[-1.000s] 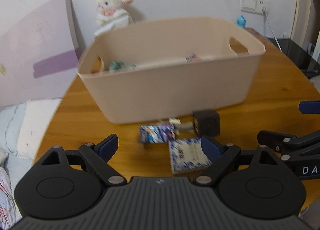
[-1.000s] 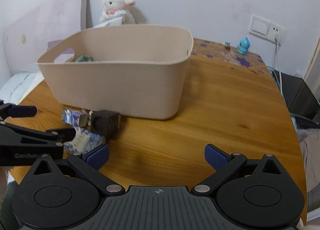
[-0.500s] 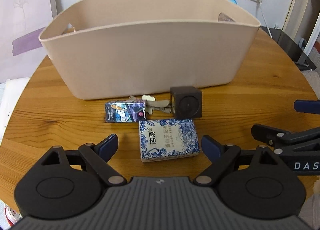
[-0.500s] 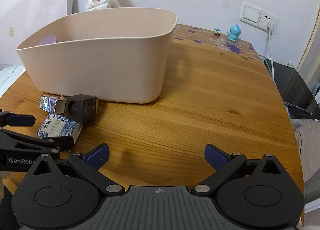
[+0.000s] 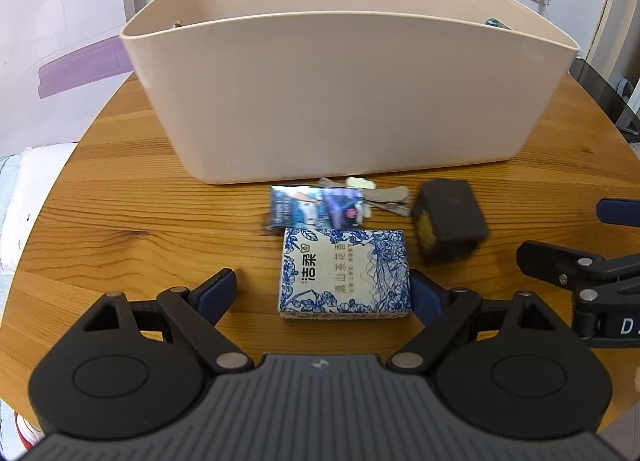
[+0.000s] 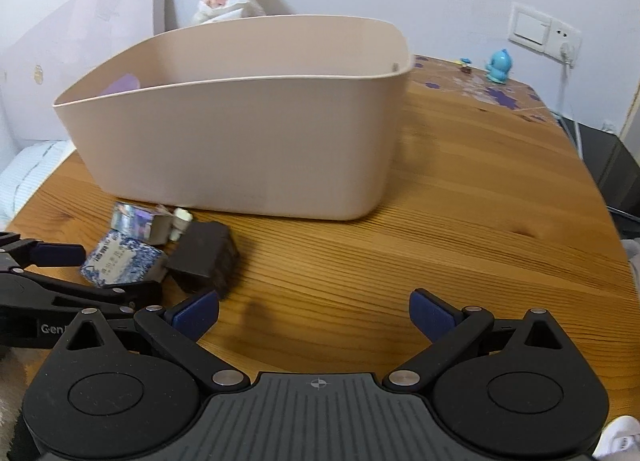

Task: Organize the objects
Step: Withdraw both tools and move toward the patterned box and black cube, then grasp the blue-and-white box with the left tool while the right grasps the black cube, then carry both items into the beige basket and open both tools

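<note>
The left wrist view sits low over the near edge of the round wooden table (image 5: 120, 197), facing straight across it toward the long side of the beige tub (image 5: 352, 101), and is close to the blue-and-white tissue pack (image 5: 346, 273), which lies between the left gripper (image 5: 324, 289) fingers. The right wrist view looks from farther right along the same near edge, facing the tub's (image 6: 240, 149) end corner at an angle, with bare tabletop (image 6: 480, 221) ahead of the right gripper (image 6: 314, 311). Both views share the tub, the tissue pack (image 6: 120, 261), the dark cube (image 5: 450, 217) (image 6: 204, 257) and the foil packet (image 5: 316, 207) (image 6: 134, 221), and each shows the other gripper at its frame edge.
</note>
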The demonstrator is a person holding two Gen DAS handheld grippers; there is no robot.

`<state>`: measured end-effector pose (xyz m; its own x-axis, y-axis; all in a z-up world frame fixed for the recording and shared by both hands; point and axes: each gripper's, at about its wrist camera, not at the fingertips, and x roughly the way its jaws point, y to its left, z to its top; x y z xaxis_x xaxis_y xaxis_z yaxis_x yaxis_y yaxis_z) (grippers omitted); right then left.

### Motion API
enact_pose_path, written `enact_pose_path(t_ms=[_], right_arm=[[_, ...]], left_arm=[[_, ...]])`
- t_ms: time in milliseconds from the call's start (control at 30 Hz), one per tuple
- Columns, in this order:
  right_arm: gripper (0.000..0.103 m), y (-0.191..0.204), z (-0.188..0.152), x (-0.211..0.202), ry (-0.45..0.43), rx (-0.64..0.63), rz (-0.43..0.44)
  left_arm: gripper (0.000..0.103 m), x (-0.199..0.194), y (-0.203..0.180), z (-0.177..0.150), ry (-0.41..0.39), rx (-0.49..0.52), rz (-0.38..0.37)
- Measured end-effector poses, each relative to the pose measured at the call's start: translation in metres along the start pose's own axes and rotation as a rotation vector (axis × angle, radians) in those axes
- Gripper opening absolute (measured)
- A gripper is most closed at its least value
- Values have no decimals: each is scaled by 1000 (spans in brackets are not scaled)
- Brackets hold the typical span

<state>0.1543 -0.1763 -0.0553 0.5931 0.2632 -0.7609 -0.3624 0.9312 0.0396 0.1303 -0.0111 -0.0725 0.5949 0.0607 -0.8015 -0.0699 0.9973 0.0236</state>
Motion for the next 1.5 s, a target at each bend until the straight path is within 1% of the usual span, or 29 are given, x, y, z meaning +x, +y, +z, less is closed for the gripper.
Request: enact_pose_path(t_ms=[200,367,467,567,600,733,833,900,967,1000,1033,1100,1300,1500], right_arm=[[103,22,2,9,-3,3,43],[103,29,5,19,1,23,65],[102,31,6,25,6,40,79],[97,31,7,31,20,55,75],[97,31,7,33,23,58,78],[94,33,8,37,8,58,59],[80,34,10,39,-3,59,39],[63,38,11,40,-5,36,26],[54,44,9,40,-13,3,5],[49,45,8,39,-17,-10,0],[46,46,7,38,-22,-15,-1],[29,43,4,37,-33,-2,5],[29,34,-2,33,-23,-21,14],[29,25,-14,20,-31,12,27]], left_arm=[[91,-3,23,-2,-9,6,-12],[91,-5,37,-2,-15,7,-15],[91,-6,39,-2,-15,24,-27],[91,-2,47,0,-19,22,-31],[91,3,40,4,-22,26,-30],[91,6,48,2,-30,28,-34],[90,7,49,1,-31,31,-39],[89,7,50,0,-33,31,-39],[83,6,51,0,-40,35,-42],[77,5,52,2,-44,37,-45],[73,5,52,2,-46,39,-47],[66,4,52,2,-53,48,-57],[65,0,51,-6,-77,49,-56],[65,-7,48,-10,-75,63,-47]])
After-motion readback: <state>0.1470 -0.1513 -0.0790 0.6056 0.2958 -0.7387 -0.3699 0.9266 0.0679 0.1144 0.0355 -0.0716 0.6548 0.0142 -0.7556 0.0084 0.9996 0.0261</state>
